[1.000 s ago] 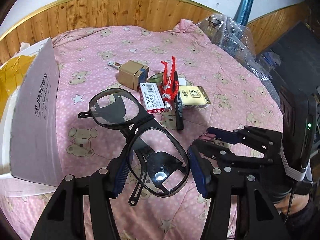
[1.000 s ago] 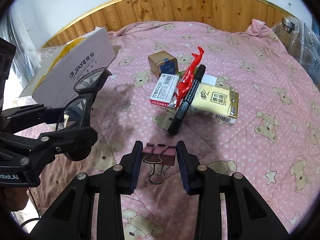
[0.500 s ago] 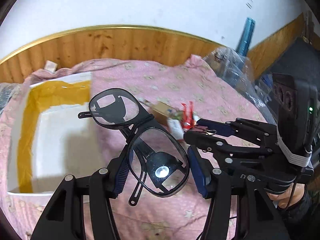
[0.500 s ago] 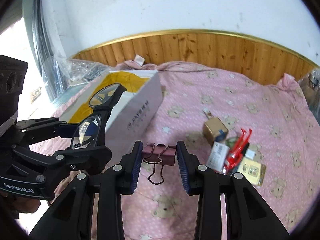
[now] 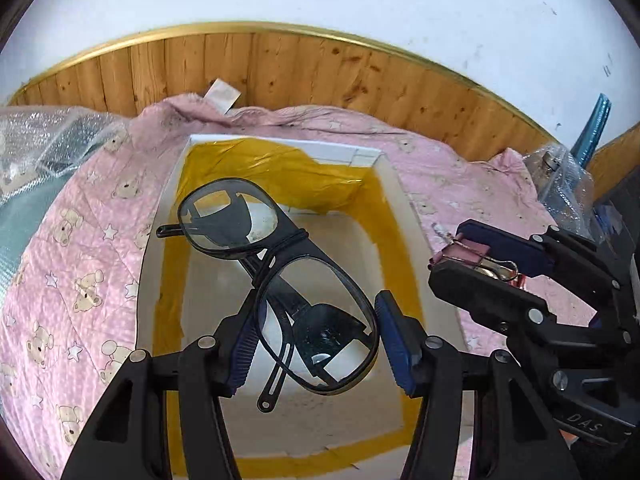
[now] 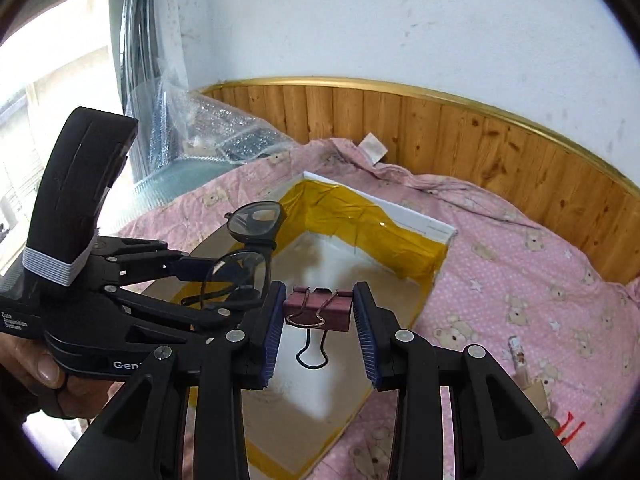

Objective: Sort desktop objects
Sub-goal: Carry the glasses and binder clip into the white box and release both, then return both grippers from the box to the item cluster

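Observation:
My left gripper (image 5: 316, 344) is shut on black-framed glasses (image 5: 276, 276), held above the open white box (image 5: 400, 188) with yellow tape inside. In the right wrist view the same glasses (image 6: 248, 248) hang over the box's (image 6: 436, 236) left side. My right gripper (image 6: 319, 332) is shut on a maroon binder clip (image 6: 318, 308), its wire handle hanging down over the box interior. From the left wrist view the right gripper (image 5: 460, 256) with the clip (image 5: 464, 254) sits just past the box's right wall.
The box rests on a pink bear-print quilt (image 5: 80, 264). Wooden panelling (image 5: 280, 64) runs behind. Bubble wrap (image 5: 44, 140) lies at the far left. A few leftover small items (image 6: 532, 384) sit at the right edge of the right wrist view. A hand (image 6: 44, 364) holds the left gripper.
Both grippers have swung left from the pile of small objects to above the open box, carrying the glasses and the clip. The box interior now fills both views.

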`<state>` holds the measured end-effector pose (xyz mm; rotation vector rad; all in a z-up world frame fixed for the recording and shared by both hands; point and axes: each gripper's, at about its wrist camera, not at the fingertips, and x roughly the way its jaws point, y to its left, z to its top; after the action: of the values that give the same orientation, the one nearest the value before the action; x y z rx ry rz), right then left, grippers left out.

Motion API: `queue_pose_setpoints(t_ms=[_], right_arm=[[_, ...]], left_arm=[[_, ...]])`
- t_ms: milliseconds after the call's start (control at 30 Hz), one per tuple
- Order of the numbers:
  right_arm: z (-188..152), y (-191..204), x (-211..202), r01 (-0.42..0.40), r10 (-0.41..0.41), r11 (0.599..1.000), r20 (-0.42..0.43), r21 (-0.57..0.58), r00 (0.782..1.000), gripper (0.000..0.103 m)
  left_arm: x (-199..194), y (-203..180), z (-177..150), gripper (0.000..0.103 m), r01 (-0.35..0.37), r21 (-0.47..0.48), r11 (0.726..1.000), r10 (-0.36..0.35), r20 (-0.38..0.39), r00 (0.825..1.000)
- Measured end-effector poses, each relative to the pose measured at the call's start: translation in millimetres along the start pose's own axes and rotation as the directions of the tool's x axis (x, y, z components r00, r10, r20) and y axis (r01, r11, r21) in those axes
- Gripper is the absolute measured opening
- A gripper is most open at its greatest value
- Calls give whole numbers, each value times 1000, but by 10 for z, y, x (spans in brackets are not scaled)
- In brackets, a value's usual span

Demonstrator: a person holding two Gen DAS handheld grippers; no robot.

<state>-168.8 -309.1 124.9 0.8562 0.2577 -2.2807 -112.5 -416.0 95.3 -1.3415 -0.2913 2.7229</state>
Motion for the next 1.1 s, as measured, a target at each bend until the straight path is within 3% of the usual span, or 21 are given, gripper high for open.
queue_pose_setpoints(t_ms=[133,267,400,600,800,1100], right_arm=[[54,-33,354,-15,16,1000,-38,14,999,38],[70,-136,445,-33,36,997,-32,69,999,59],[79,-207,387,-50,52,993,-17,104,999,60],[-41,-208,163,-53,55,991,-8,119,998,60],[-272,-256,-175,-60,62,988,-3,145,998,63],[-688,-283,-614,-59,62,985,-8,160,998,63]], left_arm=[[311,222,60,58,29,-37,999,-31,-54,998],[349,322,92,59,57,-66,996,-61,-62,996],[292,286,74,64,16,-26,1000,-17,-47,999],[125,262,13,64,40,-42,998,-41,-30,999],[-149,-103,-162,64,75,28,997,-74,-25,997],[-326,-661,-533,63,34,115,993,-33,-12,999]])
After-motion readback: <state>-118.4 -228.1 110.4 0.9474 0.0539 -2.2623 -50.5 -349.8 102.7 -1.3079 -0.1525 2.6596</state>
